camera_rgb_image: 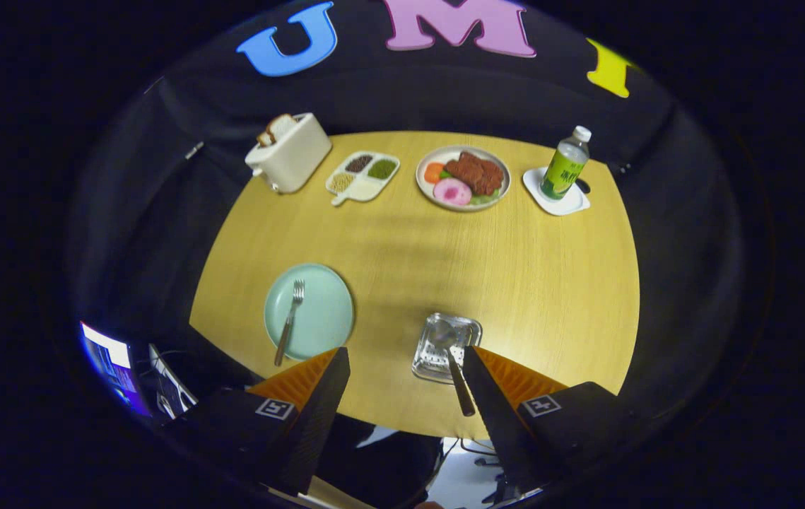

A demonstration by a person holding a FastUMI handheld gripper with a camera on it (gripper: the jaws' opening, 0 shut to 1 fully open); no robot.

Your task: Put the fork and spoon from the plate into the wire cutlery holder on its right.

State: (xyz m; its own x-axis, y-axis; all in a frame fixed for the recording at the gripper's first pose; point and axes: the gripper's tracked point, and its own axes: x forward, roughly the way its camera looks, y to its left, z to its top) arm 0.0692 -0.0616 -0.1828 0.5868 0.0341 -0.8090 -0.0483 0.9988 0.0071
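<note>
The round wooden table [515, 283] carries a toaster [290, 154], a divided snack tray [363, 177], a plate of food [463, 178] and a bottle [566, 164] along its far side, well apart from the work at the near edge. There, the pale green plate [324, 318] has the fork [289, 322] lying on it, handle toward the near rim. To its right stands the wire cutlery holder [446, 346], with the spoon [457, 378] already in it, handle slanting out beside the right finger. The gripper [406, 367] hangs high over the near edge, its fingers wide apart and holding nothing. The fork is what remains, I'd say: swing left over the plate, turn the fingers square across the handle, come down low, and pinch mid-handle so it doesn't pivot or slide on the smooth plate.
</note>
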